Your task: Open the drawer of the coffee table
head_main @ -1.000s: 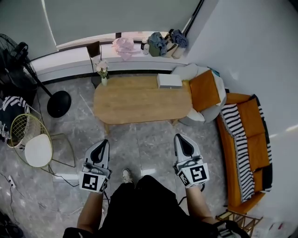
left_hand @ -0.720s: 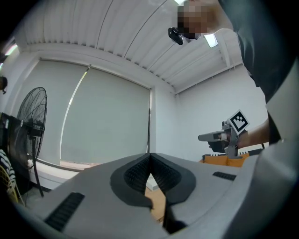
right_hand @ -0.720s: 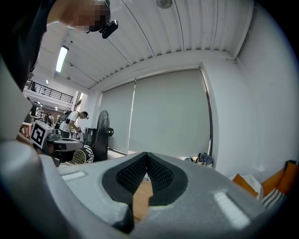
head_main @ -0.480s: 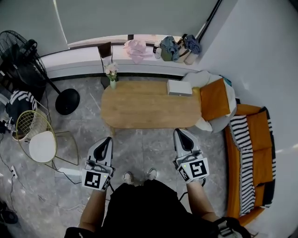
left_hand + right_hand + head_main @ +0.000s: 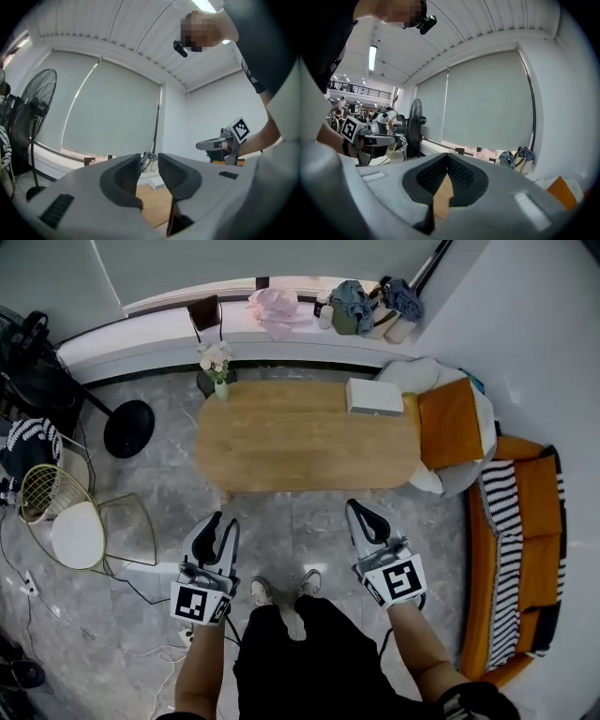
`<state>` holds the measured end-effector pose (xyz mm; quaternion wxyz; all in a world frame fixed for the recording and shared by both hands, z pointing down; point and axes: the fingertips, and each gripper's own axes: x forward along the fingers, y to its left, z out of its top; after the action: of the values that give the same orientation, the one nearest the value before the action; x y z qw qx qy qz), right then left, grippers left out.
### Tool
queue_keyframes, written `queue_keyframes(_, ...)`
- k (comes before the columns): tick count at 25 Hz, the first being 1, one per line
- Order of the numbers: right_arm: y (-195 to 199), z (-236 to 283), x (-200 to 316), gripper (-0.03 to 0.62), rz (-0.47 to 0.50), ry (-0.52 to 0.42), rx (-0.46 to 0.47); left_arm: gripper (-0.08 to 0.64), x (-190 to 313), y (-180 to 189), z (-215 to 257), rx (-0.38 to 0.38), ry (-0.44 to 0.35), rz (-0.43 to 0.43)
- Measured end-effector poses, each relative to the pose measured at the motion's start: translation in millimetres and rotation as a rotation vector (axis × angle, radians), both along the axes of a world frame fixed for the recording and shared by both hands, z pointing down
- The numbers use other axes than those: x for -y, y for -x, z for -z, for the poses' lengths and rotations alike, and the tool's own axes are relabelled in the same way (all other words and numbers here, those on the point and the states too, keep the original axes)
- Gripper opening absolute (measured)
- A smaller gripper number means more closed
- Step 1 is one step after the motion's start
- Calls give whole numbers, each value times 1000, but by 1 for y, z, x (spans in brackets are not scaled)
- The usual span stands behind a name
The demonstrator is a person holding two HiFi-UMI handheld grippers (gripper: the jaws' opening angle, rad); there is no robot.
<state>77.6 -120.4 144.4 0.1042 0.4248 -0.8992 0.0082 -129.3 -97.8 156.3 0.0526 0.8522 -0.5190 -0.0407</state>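
The oval wooden coffee table (image 5: 305, 442) lies ahead of me in the head view; I see only its top, and no drawer shows. My left gripper (image 5: 220, 523) hangs over the floor just short of the table's near edge. Its jaws have just been opening and stand slightly apart with nothing between them; the left gripper view shows the gap in my left gripper (image 5: 149, 171) and the tabletop (image 5: 157, 208) beyond. My right gripper (image 5: 358, 512) is level with it to the right, shut and empty. In the right gripper view the tips of my right gripper (image 5: 447, 161) meet.
On the table stand a white box (image 5: 373, 396) and a flower vase (image 5: 216, 362). A grey chair with an orange cushion (image 5: 455, 423) sits at the table's right end, with an orange sofa (image 5: 520, 540) beyond. A wire chair (image 5: 56, 517), a fan base (image 5: 128, 427) and a power strip (image 5: 150, 573) are at the left.
Both grippers have come closer to the table's near edge as the person stepped forward. The left jaws have parted a little; the right jaws stay closed.
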Motion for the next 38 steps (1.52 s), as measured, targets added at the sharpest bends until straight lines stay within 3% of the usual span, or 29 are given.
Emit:
queue_keyframes(4, 17, -58, 13, 5, 32, 37, -23, 100, 23, 1, -65, -18, 50, -13)
queue_keyframes(10, 57, -136, 34, 5, 83, 17, 34, 100, 41, 11, -181, -33, 118, -28)
queue_keyframes(13, 65, -189, 34, 5, 124, 22, 3, 100, 42, 7, -237, -59, 144, -27)
queue_keyframes(16, 73, -230, 43, 5, 131, -14, 66, 100, 48, 3, -291, -76, 155, -43)
queue_keyframes(25, 80, -362, 57, 5, 197, -36, 89, 133, 67, -12, -434, -160, 191, -68)
queue_keyframes(35, 86, -470, 55, 5, 294, -66, 85, 213, 96, -24, -541, -251, 142, -165)
queue_keyframes(38, 90, -501, 57, 5, 341, -75, 50, 253, 108, -25, -568, -325, 130, -215)
